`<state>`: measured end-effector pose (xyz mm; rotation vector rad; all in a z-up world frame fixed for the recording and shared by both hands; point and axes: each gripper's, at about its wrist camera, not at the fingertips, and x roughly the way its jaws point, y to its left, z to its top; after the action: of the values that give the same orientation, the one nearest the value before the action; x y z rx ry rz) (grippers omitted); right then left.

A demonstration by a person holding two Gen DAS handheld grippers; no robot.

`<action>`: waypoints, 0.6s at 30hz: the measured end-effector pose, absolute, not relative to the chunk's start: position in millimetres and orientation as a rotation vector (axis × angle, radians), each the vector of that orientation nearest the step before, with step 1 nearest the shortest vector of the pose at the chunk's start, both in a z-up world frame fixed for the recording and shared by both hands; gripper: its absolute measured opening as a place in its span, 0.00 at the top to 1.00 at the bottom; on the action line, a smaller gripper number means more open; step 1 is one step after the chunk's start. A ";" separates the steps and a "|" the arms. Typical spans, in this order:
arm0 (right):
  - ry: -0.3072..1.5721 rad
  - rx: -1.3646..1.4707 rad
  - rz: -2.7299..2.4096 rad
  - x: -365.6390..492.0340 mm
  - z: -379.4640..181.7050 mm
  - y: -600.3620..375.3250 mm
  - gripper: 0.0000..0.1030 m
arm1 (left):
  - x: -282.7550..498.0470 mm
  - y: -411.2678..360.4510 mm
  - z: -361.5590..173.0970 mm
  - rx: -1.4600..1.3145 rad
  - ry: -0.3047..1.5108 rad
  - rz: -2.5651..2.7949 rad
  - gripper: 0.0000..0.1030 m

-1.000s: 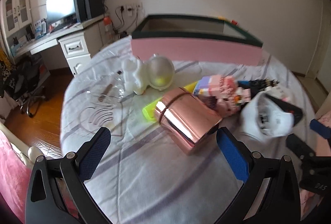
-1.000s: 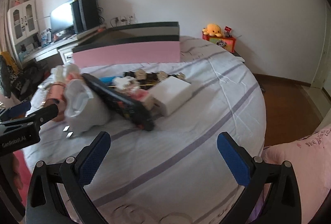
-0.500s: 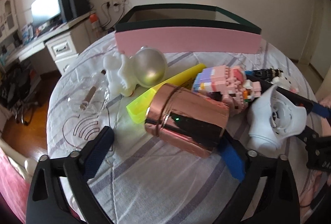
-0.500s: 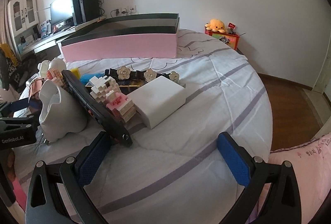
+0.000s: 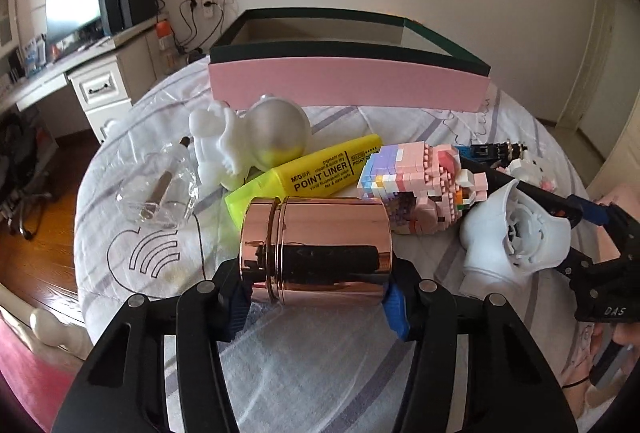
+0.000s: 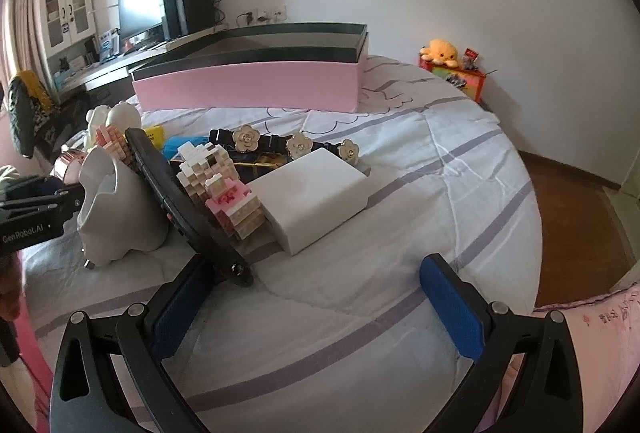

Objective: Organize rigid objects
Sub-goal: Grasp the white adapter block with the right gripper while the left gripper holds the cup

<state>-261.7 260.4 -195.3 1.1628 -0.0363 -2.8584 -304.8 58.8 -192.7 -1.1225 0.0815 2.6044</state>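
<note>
My left gripper is clamped on the rose-gold canister, which lies on its side across the blue pads, lid end toward 9 o'clock, low over the striped bedsheet. Whether it rests on the sheet or is just off it, I cannot tell. Just past the canister at 12 o'clock lies a yellow highlighter, and behind that, toward 11 o'clock, a white figurine with a silver globe. At 10 o'clock from the canister sits a clear plastic packet. At 1 o'clock is a pink block-built figure, and at 3 o'clock a white moulded housing. Farther back at 12 o'clock stands the pink box with a dark green rim, open at the top. In the right wrist view, my right gripper is spread wide with nothing between its pads, hovering over the sheet. A long black remote-like bar runs from near its left pad up toward 11 o'clock, leaning against the white housing and a small cream-and-pink block model. A white rectangular block lies at 12 o'clock, touching the block model, with a black strap set with flower ornaments just behind it. The pink box sits beyond.
</note>
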 end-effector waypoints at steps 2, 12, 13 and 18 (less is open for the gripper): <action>-0.038 1.162 -2.848 -263.1 -195.0 261.2 0.00 | -305.5 59.0 -193.1 -1.122 0.086 2.600 0.46; 0.052 1.192 -2.850 -258.4 -188.1 258.7 0.00 | -307.0 58.2 -192.3 -1.135 0.081 2.584 0.46; 0.054 1.175 -2.858 -253.5 -183.7 261.2 0.00 | -306.9 57.4 -192.3 -1.135 0.075 2.582 0.46; 0.039 1.086 -2.915 -234.5 -157.3 281.5 0.00 | -307.4 58.2 -191.6 -1.149 0.073 2.579 0.46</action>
<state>-234.5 281.5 -157.3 1.0855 0.0393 -2.9147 -307.4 58.2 -191.6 -1.1487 0.0730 2.5790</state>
